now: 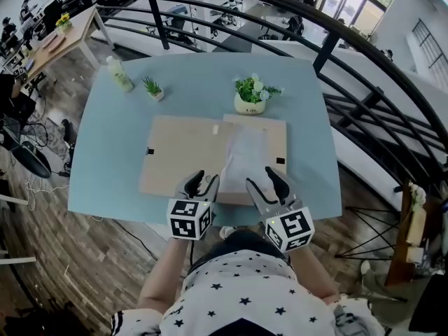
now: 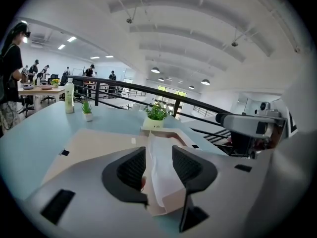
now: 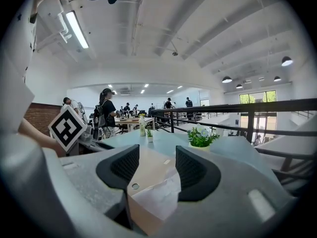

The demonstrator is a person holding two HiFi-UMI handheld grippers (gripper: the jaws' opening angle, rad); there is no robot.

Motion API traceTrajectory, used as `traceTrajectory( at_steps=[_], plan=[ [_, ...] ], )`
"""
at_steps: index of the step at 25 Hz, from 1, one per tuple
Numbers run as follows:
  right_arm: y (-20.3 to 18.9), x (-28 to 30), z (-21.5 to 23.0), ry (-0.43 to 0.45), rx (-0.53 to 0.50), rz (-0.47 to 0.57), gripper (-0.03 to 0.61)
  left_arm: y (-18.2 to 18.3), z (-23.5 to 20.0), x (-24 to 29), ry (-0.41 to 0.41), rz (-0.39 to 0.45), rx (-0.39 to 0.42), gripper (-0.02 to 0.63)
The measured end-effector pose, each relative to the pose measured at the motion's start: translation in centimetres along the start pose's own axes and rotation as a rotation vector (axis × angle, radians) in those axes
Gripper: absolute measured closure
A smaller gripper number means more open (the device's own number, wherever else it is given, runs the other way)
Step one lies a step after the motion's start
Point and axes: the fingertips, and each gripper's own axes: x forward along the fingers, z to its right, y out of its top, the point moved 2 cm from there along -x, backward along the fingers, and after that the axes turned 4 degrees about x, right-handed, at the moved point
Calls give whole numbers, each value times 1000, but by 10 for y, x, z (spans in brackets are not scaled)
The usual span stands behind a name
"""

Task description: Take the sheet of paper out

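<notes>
A flat tan cardboard folder (image 1: 182, 152) lies open on the light blue table (image 1: 105, 159). A thin, crumpled white sheet of paper (image 1: 245, 156) rests on its right half and reaches the near edge. My left gripper (image 1: 201, 185) hovers at the folder's near edge, just left of the sheet, jaws open. My right gripper (image 1: 268, 183) is at the sheet's right side, also open. In the left gripper view the paper (image 2: 161, 175) runs through the gap of the left gripper (image 2: 158, 152), untouched by the pads. In the right gripper view the paper (image 3: 158, 197) lies below the open right gripper (image 3: 157, 155).
At the table's far side stand a white pot with a flowering plant (image 1: 250, 96), a small green plant (image 1: 152, 87) and a pale bottle (image 1: 119, 73). A black railing (image 1: 329, 47) curves behind and to the right. The table's near edge is just under the grippers.
</notes>
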Motion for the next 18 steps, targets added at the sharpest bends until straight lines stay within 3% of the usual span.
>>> traceTrajectory(
  at_steps=[18],
  plan=[
    [1,45,56,-17,34,-41,364,-18,-12,107,-98,-240,69,446]
  ],
)
